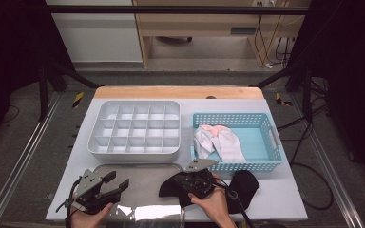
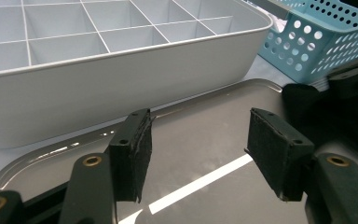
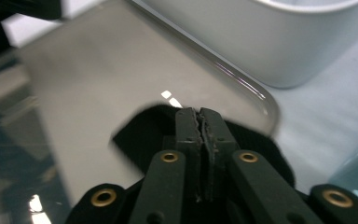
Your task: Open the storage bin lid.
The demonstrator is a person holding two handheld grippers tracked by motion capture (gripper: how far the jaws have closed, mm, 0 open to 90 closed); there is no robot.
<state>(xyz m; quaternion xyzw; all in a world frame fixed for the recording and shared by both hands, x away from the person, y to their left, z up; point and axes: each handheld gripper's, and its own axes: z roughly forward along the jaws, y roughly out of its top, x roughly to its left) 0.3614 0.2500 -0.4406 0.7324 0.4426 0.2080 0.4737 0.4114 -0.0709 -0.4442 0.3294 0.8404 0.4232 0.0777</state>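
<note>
Draping over the tray's [image 1: 138, 183] right edge, the black sock [image 1: 173, 187] sat pinched in the right claw [image 3: 200, 122] (jaws fully closed on it). The left claw [image 2: 196, 154] hovered wide open, empty. A thin grip might let the sock slip.

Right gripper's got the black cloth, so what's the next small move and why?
Probably drag the black cloth further onto the metal tray: the right gripper is shut on it at the tray's corner, and the left gripper waits open over the tray.
</note>
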